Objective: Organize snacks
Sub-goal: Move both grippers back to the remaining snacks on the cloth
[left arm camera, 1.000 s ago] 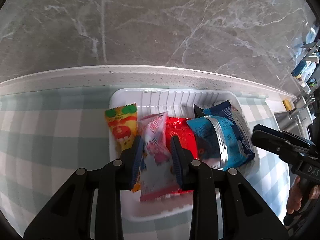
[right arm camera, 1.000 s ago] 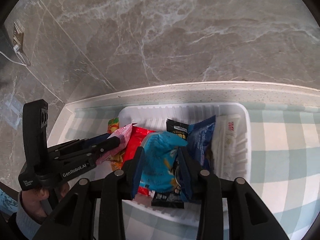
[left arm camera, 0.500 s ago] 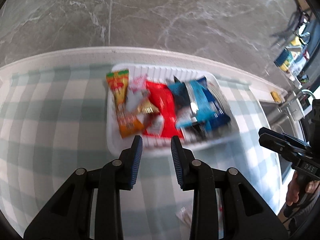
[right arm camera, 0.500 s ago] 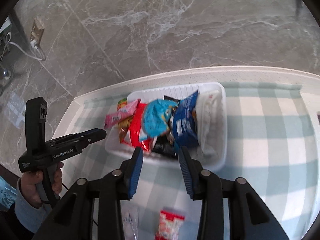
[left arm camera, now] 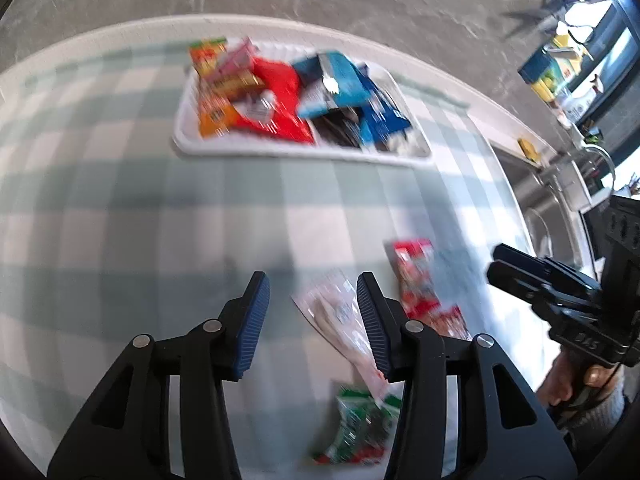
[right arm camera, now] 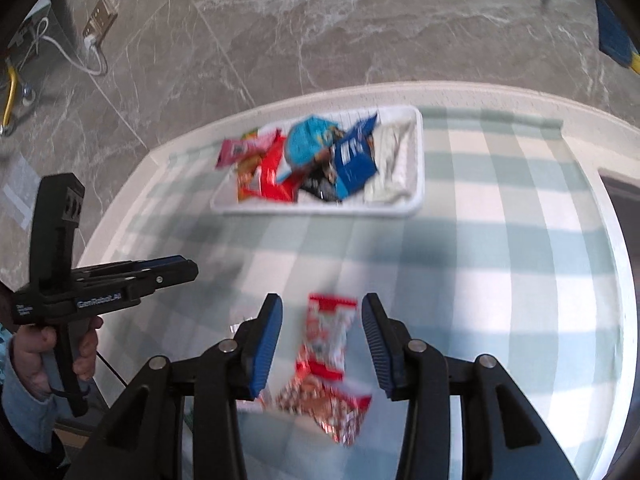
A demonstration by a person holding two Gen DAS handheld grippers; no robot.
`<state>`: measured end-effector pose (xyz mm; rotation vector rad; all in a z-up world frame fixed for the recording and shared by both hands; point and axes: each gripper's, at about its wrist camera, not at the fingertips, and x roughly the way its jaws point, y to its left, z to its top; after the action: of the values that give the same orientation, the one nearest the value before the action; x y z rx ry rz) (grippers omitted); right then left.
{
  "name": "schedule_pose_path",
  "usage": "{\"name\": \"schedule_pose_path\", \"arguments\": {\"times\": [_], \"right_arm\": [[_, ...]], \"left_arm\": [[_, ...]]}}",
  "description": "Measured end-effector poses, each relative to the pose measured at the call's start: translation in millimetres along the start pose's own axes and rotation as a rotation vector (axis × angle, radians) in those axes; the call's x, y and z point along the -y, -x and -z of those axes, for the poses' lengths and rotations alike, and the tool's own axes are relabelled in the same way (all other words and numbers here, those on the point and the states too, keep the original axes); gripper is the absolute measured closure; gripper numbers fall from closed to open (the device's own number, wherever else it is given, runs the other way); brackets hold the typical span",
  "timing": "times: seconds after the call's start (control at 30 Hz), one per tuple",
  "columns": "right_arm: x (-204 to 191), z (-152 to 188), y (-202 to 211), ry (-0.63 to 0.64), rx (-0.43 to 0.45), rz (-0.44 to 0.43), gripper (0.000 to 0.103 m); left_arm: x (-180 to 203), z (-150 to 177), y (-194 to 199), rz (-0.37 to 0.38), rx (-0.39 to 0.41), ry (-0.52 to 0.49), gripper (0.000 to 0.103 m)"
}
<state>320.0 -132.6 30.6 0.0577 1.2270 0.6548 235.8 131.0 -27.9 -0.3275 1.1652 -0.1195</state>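
Note:
A white tray (left arm camera: 280, 153) at the back of the checked tablecloth holds several snack packets in orange, pink, red and blue; it also shows in the right wrist view (right arm camera: 320, 210). My left gripper (left arm camera: 312, 316) hangs above the cloth, its jaws opening, empty; a clear whitish packet (left arm camera: 340, 312) lies on the cloth under its right finger. A red packet (left arm camera: 416, 276) lies to its right, a green one (left arm camera: 356, 424) nearer. My right gripper (right arm camera: 322, 340) has its jaws opening over a red-and-white packet (right arm camera: 330, 332), not touching it. Another red patterned packet (right arm camera: 328, 408) lies below it.
A grey marble wall rises behind the white counter edge (right arm camera: 400, 90). A sink and tap (left arm camera: 560, 184) sit to the right of the cloth. A wall socket with a white cable (right arm camera: 96, 28) is at the left. Hands hold both gripper handles.
Both grippers have pulled back from the tray toward the near side of the cloth, leaving their packets in it. Both pairs of jaws have widened. Loose packets on the cloth came into view.

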Motion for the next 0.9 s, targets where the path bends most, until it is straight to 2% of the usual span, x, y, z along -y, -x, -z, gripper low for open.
{"name": "schedule_pose_path", "arguments": {"times": [0.33, 0.9], "right_arm": [[-6, 30, -8, 0.023, -0.037, 0.032, 0.058], [-12, 29, -25, 0.056, -0.063, 0.049, 0.058]], "left_arm": [[21, 35, -29, 0.010, -0.102, 0.015, 0.060], [36, 36, -53, -0.014, -0.144, 0.005, 0.059]]}}
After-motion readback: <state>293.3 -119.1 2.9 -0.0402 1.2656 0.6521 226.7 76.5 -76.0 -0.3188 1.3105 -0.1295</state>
